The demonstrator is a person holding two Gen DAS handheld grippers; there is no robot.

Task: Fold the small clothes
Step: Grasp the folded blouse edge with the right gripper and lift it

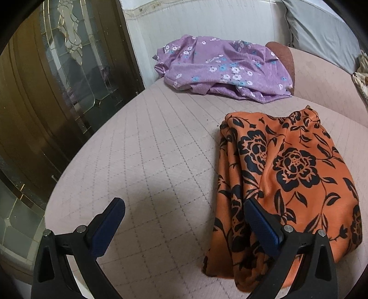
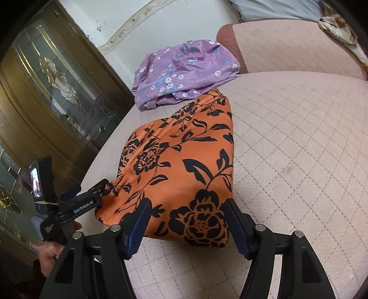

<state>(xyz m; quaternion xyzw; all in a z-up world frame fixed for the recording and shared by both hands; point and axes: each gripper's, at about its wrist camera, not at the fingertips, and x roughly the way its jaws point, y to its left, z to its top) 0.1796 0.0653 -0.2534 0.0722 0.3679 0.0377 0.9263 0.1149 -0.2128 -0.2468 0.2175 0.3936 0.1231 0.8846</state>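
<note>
Left gripper (image 1: pixel 184 218) is sitting released, jaws wide apart, its right finger overlapping the orange floral garment (image 1: pixel 287 184) at 4 o'clock in the left wrist view. Right gripper (image 2: pixel 187 214) is also hanging released, jaws straddling the near edge of that garment, contact unclear. Garment is lying bunched on the quilted pink bed (image 2: pixel 299 149). Purple floral cloth (image 1: pixel 220 66) is lying crumpled at 12 o'clock, against the white headboard (image 1: pixel 207 20).
</note>
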